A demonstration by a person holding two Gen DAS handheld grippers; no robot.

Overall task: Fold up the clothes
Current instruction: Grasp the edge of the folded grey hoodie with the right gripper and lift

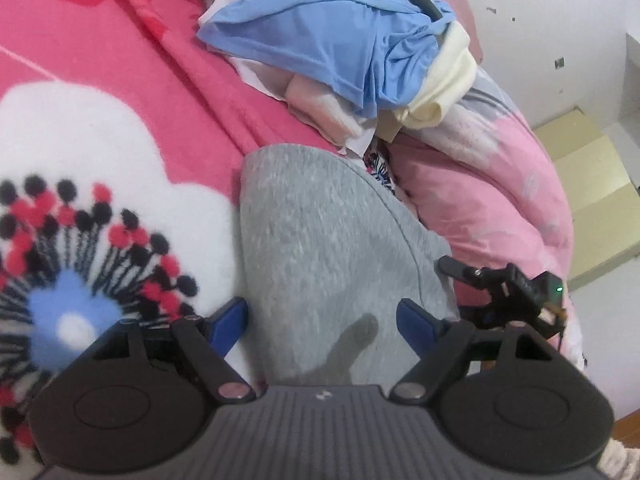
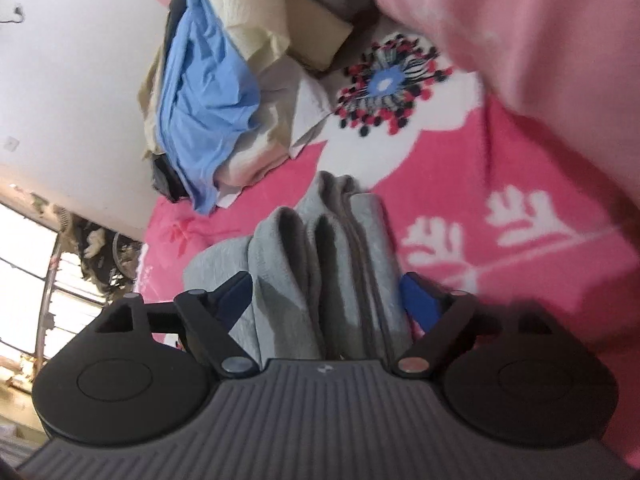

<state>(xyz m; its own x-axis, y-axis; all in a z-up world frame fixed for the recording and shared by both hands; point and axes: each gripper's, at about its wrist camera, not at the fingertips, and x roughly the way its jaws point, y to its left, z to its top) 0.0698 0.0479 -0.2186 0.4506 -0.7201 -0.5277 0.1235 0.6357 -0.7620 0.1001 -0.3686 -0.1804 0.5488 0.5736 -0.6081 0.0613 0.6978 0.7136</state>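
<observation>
The grey garment (image 1: 320, 236) is lying on the pink flowered blanket (image 1: 132, 80) of the bed, folded into a narrow, rounded shape in the left wrist view; in the right wrist view the same grey garment (image 2: 320, 264) is showing several stacked folds with dark creases between them, running away from the camera. The left gripper (image 1: 322, 318) is hovering low over the near end of the grey cloth, its blue-padded fingers (image 1: 230, 318) standing wide apart on either side of the cloth and gripping nothing. The right gripper (image 2: 328, 300) is sitting at the end of the bundle with its fingers (image 2: 418, 300) spread wide, the folds lying between them; whether the pads are touching the cloth is unclear. In the left wrist view the right gripper (image 1: 508, 288) is appearing at the garment's right edge, a small green light glowing on it. Beyond the grey garment a heap of unfolded clothes (image 1: 344, 44) is resting on the bed, a light blue piece on top with cream and pale pink ones under it. A pale pink quilt (image 1: 488, 184) is bunching up beside the heap, touching the garment's right edge.
</observation>
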